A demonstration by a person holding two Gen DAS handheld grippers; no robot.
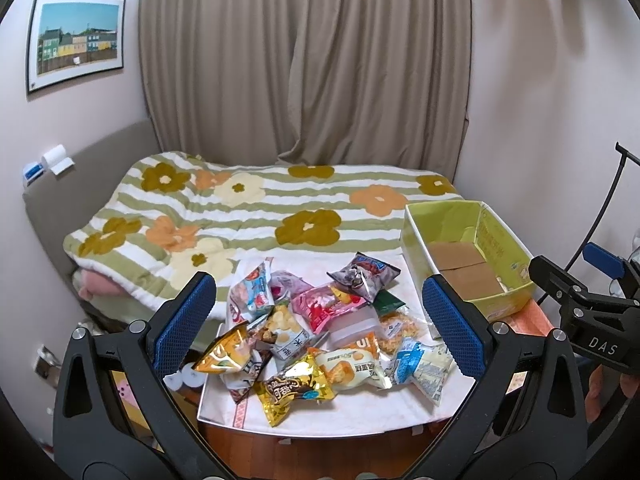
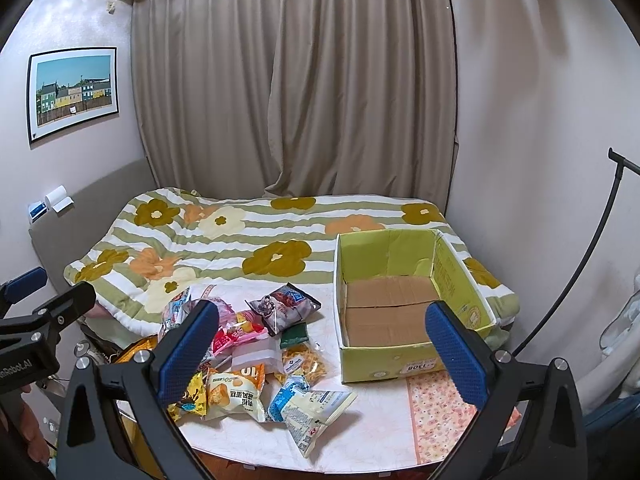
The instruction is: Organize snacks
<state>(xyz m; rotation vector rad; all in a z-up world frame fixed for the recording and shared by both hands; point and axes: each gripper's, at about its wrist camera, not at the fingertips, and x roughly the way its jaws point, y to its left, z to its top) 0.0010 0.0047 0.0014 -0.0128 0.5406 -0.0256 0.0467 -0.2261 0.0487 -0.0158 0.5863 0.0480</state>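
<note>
Both your tools are spread wide and hold nothing. The left tool [image 1: 320, 324] hangs above the snack pile [image 1: 316, 332] at lower centre of its view. The right tool [image 2: 322, 354] sits a bit further right, with the pile at its lower left and the box [image 2: 460, 300] at centre right.

The box is open-topped, yellow-green, brown cardboard floor bare, nothing in it yet. It stands on the counter [image 2: 380, 432] just beside the pile, not touching it as far as I can tell. That is likely the drop spot, so placing it close keeps each carry short.

The packets are heaped and overlapping: a gold packet [image 1: 294, 394] at the near edge, a blue-white packet [image 2: 312, 404] nearest the right tool, and a dark packet [image 2: 284, 306] propped up at the back. Loose edge ones look easiest to take first; buried ones would drag neighbours.

Task looks unstarted. Your wide jaws suit puffy bags, but shut on a crimped end, not the belly, or the bag may slip or crush.

The bed [image 1: 240, 216] is behind the counter, with the curtain [image 1: 304, 60] across the top of the frame.
</note>
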